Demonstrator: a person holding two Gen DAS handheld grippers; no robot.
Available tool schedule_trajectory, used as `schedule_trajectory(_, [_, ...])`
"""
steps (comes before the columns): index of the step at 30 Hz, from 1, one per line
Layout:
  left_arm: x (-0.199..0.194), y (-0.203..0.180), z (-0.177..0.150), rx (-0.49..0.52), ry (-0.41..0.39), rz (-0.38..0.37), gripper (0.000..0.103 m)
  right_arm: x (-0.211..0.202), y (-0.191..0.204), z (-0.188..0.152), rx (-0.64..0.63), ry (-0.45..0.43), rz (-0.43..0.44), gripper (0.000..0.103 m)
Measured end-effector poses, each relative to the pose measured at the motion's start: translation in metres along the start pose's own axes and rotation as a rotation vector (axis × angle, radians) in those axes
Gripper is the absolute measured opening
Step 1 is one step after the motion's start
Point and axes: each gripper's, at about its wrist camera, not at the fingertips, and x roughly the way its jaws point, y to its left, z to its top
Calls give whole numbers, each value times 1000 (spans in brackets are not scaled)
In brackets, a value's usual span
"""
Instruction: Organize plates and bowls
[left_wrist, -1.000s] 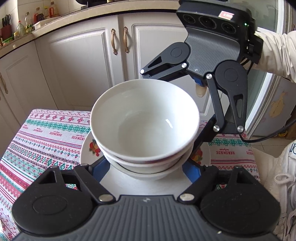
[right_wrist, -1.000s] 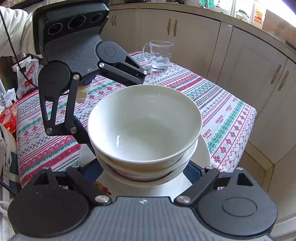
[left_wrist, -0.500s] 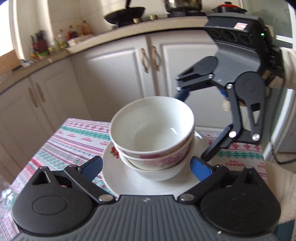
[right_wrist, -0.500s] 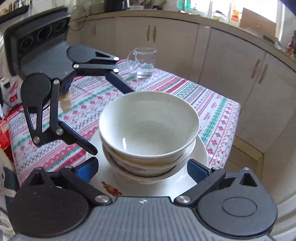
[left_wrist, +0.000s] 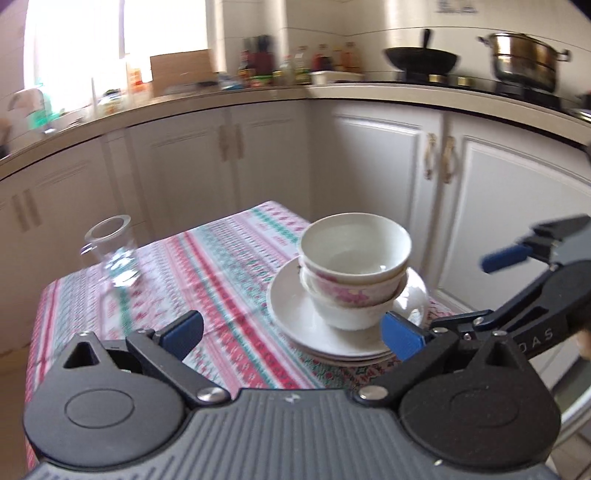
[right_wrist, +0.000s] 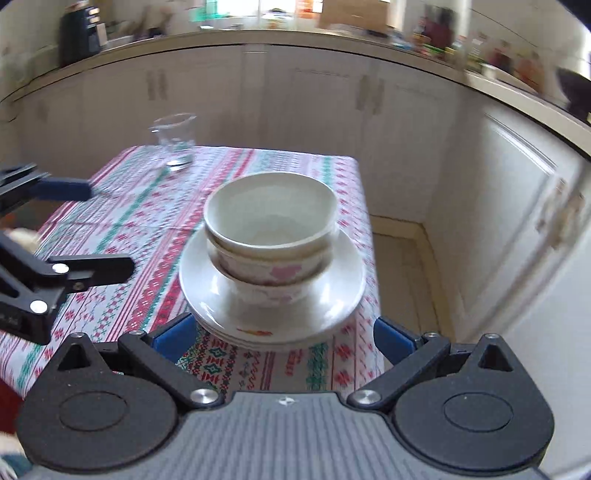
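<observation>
Stack: three bowls (left_wrist: 354, 269) sit nested one inside another on a pile of plates (left_wrist: 295, 314), all on the patterned tablecloth (left_wrist: 207, 266) near the table's corner closest to the cabinets (left_wrist: 376, 177).
Done: by the look of it, the gathering is finished — every bowl and plate in view is already in the one stack, and nothing loose lies on the cloth apart from a glass mug (left_wrist: 110, 251), which stands well apart at the far side.
Left: little that the views reveal; perhaps only carrying the stack off, though whether that is wanted I cannot tell.
Left gripper (left_wrist: 291, 334): jaws spread wide with nothing between them, near the stack but clear of it; they have just been opening.
Right gripper (right_wrist: 282, 338): also wide apart and empty — the plates' near edge shows between its blue pads (right_wrist: 391, 338) in its own view, but the pads do not press on it; its jaws too have just been opening.
Orientation: the bowls stand upright, mouths up; the top one sits slightly off-centre and a touch tilted on those beneath.
Long axis: the stack rises vertically from the table; bowls and plates are round, so no sideways direction stands out.
</observation>
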Motion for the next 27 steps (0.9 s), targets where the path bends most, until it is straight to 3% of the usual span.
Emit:
schedule_trajectory(5, [-16,-1,-2,-80,41,86,102,-20,7,-12,127,-34,-57,103])
schedule_trajectory(11, [-25,0,-7,-150,55,94,102,-39,14,-16,183,-96,-91,103])
schedule_trajectory(27, [-35,-3,-6,-162,53,142,102,-47,22,-12,182,-123,-123,103])
